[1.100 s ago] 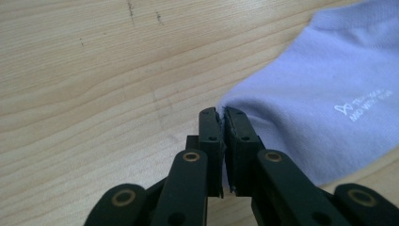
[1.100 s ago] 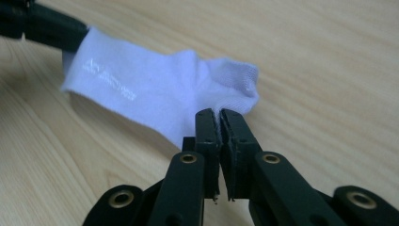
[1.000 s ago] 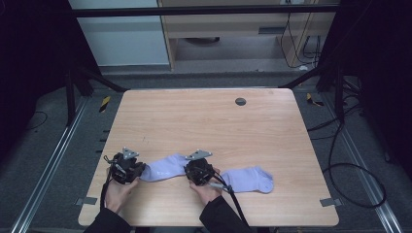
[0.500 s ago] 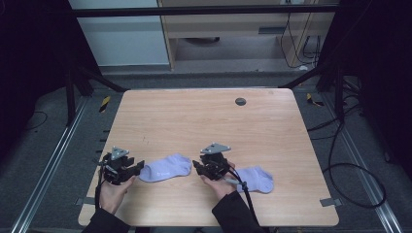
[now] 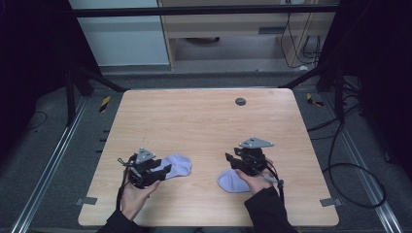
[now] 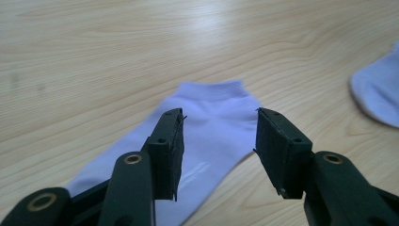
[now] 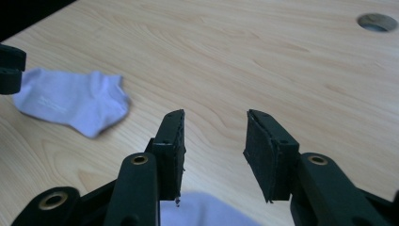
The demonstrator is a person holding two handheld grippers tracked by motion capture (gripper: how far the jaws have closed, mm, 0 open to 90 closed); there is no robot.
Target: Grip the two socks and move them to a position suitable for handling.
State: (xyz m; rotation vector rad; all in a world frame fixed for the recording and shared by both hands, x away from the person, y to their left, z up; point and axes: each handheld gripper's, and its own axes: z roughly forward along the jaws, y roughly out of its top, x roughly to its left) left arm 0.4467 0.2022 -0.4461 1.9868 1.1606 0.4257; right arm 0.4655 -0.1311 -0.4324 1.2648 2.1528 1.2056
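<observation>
Down near the front edge of the wooden tabletop, two hands come in from the bottom of the high view, each holding a gripper low over a pale lilac sock.

On the person's left, the left hand reaches up from the near edge, its palm under the body of the left gripper, which points toward the right of the tabletop. In the left gripper view its two black jaws stand well apart with nothing between them; the left sock lies flat on the wood beneath and beyond them, its far end squared off. Whether the jaw tips touch the fabric cannot be told. In the high view the sock's free end sticks out just past the gripper toward the middle of the tabletop.

On the right, the right hand wraps the right gripper from below, forearm angled in from the lower right in a dark sleeve. A grey three-cornered plate rides on top. Its jaws point left and are likewise open and empty in the right gripper view, over bare wood. The right sock lies just beneath and in front of that hand, partly covered by it.

The socks lie well apart. A small round hole sits in the far part of the tabletop.
</observation>
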